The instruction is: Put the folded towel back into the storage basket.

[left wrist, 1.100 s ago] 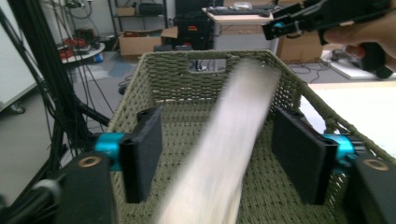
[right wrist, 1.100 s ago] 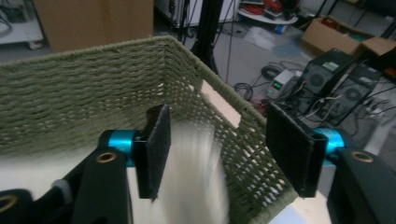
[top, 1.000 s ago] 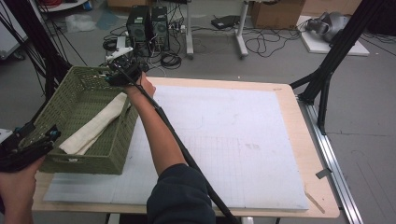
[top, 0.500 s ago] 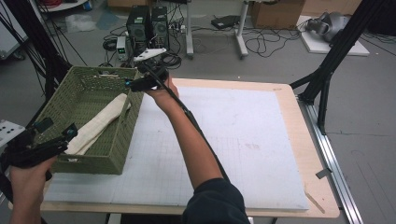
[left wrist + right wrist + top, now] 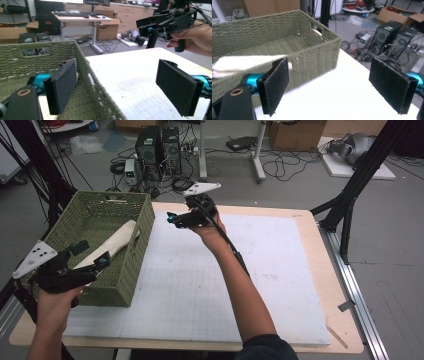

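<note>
The worktop, covered by a white gridded mat, fills the middle of the high view. On its left part stands the green woven basket, and a rolled cream cloth lies slantwise inside it, one end toward the basket's right wall. The right arm reaches from the bottom centre up to the upper middle of the frame, forearm stretched, its hand holding the right tongs above the mat, pointing left toward the basket. The left hand sits at the lower left, gripping the left tongs over the basket's near corner, aimed to the upper right. Both tongs stand spread wide with nothing between the pads, having just been opening. Compared with a second ago, the right tongs have drawn rightward out of the basket, leaving the cloth there; the left tongs have moved slightly inward over the basket.
</note>
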